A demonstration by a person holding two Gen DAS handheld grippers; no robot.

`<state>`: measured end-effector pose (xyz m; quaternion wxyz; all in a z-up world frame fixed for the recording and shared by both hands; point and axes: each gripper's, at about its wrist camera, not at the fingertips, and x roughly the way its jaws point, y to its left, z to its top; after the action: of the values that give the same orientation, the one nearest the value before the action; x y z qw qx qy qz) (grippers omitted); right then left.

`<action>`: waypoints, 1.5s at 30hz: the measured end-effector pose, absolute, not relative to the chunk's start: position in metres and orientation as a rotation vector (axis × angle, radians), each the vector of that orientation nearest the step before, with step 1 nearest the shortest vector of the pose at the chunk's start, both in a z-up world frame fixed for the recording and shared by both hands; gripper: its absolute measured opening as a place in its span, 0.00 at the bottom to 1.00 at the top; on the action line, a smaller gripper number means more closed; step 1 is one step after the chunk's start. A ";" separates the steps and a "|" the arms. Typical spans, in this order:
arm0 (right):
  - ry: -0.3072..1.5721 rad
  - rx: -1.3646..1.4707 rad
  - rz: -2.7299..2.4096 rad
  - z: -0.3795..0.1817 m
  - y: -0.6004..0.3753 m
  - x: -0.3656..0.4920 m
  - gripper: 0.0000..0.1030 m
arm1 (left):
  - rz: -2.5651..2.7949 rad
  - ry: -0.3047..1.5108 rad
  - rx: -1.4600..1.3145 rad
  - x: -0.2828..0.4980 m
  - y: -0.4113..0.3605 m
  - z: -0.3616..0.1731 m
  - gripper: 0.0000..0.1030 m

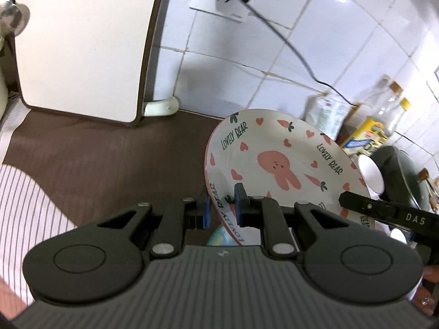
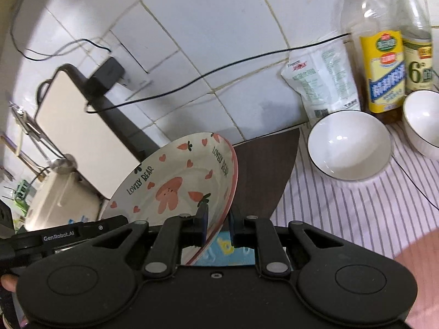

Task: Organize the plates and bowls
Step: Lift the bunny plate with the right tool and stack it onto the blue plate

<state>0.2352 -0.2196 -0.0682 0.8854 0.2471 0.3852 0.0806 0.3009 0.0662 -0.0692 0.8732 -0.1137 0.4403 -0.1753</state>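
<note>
The left gripper and right gripper each pinch opposite rim edges of the plate, white with a pink rabbit, hearts and carrots, held tilted above the brown bench. Only the right wrist view shows two white bowls on the striped cloth.

Bunny-print "Lovely Bear" plate tilted up on edge, two white black-rimmed bowls upright on striped cloth

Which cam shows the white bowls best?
Right wrist. Both white bowls sit in plain view on the striped cloth: the near bowl whole, the far bowl cut by the frame edge. The left wrist view shows no bowl clearly; the bunny plate fills that side.
</note>
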 end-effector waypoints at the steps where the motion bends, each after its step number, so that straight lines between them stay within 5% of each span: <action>1: 0.799 0.511 0.170 -0.064 -0.220 0.228 0.19 | -0.366 0.920 -0.238 0.294 0.065 -0.067 0.14; 18: 0.884 0.491 0.156 -0.072 -0.236 0.141 0.20 | -0.331 0.999 -0.213 0.207 0.038 -0.069 0.14; 45: 1.039 0.381 0.147 -0.127 -0.211 0.162 0.20 | -0.241 1.158 -0.257 0.224 0.051 -0.144 0.15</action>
<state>0.1621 -0.2107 -0.1271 0.8482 0.1808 0.4930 0.0698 0.2237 0.0508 -0.1444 0.8223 -0.1207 0.5444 -0.1133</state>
